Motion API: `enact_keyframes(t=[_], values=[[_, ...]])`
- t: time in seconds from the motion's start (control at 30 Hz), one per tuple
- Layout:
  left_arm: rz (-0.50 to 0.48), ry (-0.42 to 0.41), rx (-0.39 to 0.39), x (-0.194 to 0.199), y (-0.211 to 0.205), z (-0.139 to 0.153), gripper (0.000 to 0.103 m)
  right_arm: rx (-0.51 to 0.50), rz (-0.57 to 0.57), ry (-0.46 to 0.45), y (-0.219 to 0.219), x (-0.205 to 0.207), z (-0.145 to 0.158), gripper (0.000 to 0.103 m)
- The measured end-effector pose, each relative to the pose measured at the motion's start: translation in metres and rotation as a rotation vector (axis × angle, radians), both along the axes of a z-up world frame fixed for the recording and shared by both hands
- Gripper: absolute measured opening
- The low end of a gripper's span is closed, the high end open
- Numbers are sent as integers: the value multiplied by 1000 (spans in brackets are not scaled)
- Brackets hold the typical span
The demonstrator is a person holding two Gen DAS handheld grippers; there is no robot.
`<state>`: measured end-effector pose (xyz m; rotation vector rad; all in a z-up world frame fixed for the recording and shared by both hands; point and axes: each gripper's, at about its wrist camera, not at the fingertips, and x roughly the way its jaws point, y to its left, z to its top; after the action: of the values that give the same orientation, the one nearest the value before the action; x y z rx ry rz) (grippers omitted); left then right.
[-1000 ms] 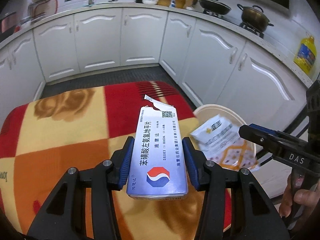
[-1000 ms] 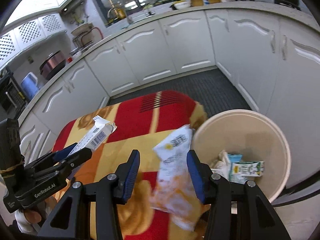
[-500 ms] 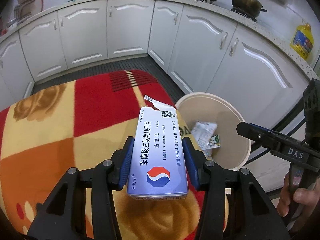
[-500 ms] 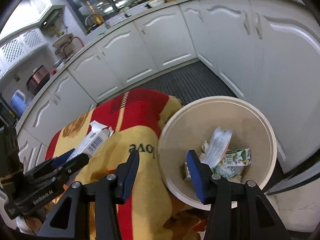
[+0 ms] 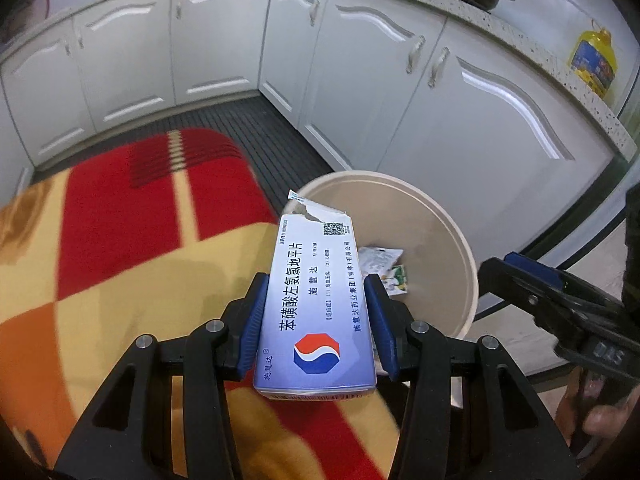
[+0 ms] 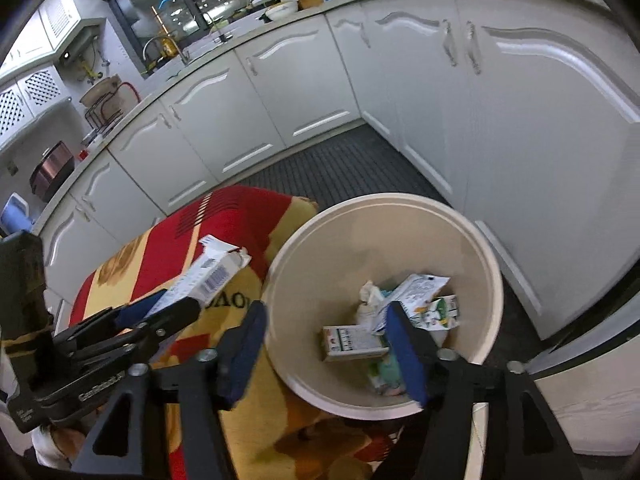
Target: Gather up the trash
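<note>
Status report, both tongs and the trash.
Left tongs shut on medicine box. Right tongs open, empty, jaws just widened. Bin ahead, nothing blocking.

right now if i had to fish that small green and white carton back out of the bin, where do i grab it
Probably across its long flat faces, coming straight down through the open top of the bin. The green and white carton lies near the bottom against the far wall, partly under a white wrapper, so the side walls block any level approach. The right gripper, open with nothing between its fingers, already hangs above it.

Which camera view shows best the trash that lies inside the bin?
The right wrist view: it looks down into the bin and shows several cartons and wrappers. In the left wrist view the medicine box hides most of them.
</note>
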<state>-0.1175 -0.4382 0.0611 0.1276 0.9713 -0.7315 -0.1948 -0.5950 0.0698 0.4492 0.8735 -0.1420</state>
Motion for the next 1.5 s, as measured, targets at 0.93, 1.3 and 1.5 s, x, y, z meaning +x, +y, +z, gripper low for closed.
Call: enact_keyframes(t=[0.93, 1.3, 1.5], values=[[83, -190, 14, -29, 42, 27, 67, -130, -57, -50, 31, -28, 5, 79], [144, -321, -11, -65, 92, 61, 67, -215, -79, -133, 75, -46, 36, 90], [157, -383, -47, -84, 110, 80, 67, -234, -97, -173, 91, -56, 55, 93]])
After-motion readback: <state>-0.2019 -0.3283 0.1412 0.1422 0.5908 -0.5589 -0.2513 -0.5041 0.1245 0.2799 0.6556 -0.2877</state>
